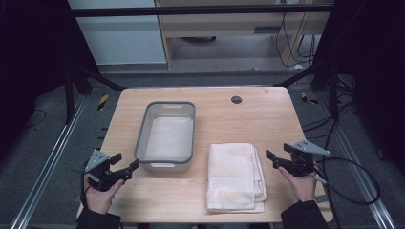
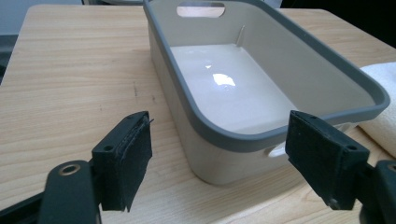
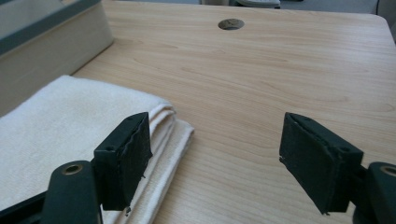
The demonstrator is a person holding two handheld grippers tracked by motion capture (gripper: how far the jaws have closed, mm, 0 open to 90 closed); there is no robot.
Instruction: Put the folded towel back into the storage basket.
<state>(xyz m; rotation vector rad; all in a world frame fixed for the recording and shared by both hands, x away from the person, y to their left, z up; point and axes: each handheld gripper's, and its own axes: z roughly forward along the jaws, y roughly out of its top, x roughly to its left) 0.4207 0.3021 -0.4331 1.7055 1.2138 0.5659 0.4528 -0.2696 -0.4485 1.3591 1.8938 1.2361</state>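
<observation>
The towel (image 1: 236, 176) lies folded on the bench (image 1: 267, 119), just right of the tub (image 1: 167, 137). Left claw (image 1: 128, 167) gapes at the tub's near-left corner; right claw (image 1: 276, 160) gapes beside the towel's right edge, gripping nothing.

The grey-rimmed plastic tub (image 1: 167, 136) sits just ahead of the left claw (image 1: 125, 168); the folded cream towel (image 1: 235, 176) lies just left of the right claw (image 1: 276, 160).

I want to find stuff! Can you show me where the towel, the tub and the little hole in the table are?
folded towel (image 1: 235, 175): high view, middle of its top layer.
grey-rimmed tub (image 2: 201, 122): left gripper view, near left part of its grey rim.
table hole (image 3: 231, 24): right gripper view, its dark centre.
</observation>
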